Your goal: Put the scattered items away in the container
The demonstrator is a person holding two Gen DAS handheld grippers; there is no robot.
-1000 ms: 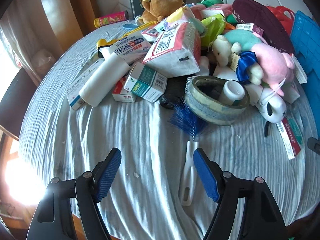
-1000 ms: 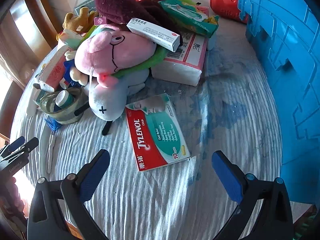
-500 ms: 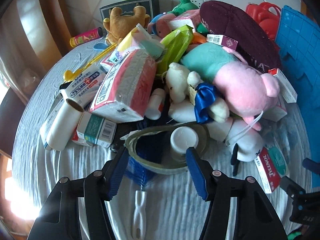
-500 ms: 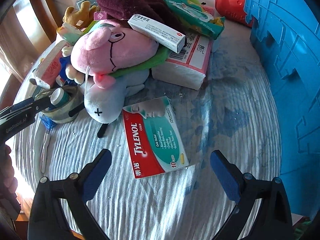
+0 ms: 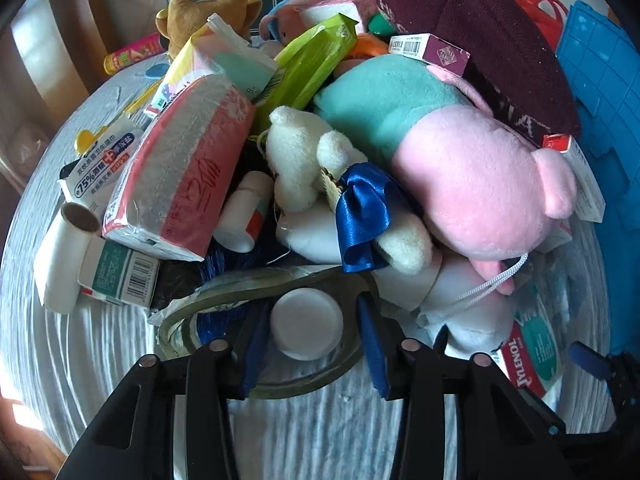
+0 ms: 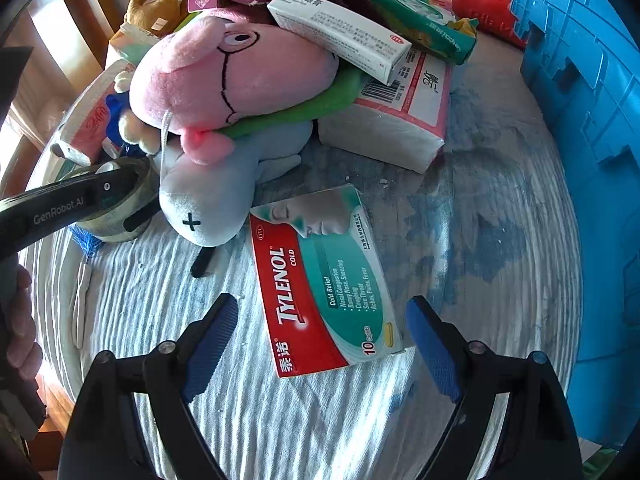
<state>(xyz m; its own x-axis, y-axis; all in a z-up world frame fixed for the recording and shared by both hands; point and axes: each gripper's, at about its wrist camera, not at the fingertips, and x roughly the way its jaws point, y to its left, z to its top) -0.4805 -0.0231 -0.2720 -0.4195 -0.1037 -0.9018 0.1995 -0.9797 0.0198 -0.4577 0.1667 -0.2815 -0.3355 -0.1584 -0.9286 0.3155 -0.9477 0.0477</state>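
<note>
My left gripper (image 5: 308, 312) is open, its fingers reaching inside a roll of clear tape (image 5: 200, 316) on either side of a small white-capped bottle (image 5: 306, 328) that stands in the roll. My right gripper (image 6: 320, 320) is open and low over a red and teal Tylenol box (image 6: 324, 280) that lies flat on the cloth between its fingers. The blue plastic container (image 6: 592, 140) stands at the right; it also shows in the left wrist view (image 5: 600, 92).
A heap fills the table's far side: pink plush pig (image 6: 240, 76), white plush (image 6: 208, 200), white bear with blue bow (image 5: 320, 172), tissue packs (image 5: 184, 176) (image 6: 392, 120), medicine boxes (image 6: 340, 36), maroon cloth (image 5: 472, 32). A blue brush (image 6: 84, 240) lies by the tape.
My left gripper moved forward over the brush and into the tape roll, and its fingers narrowed around the bottle. My right gripper came down closer over the Tylenol box.
</note>
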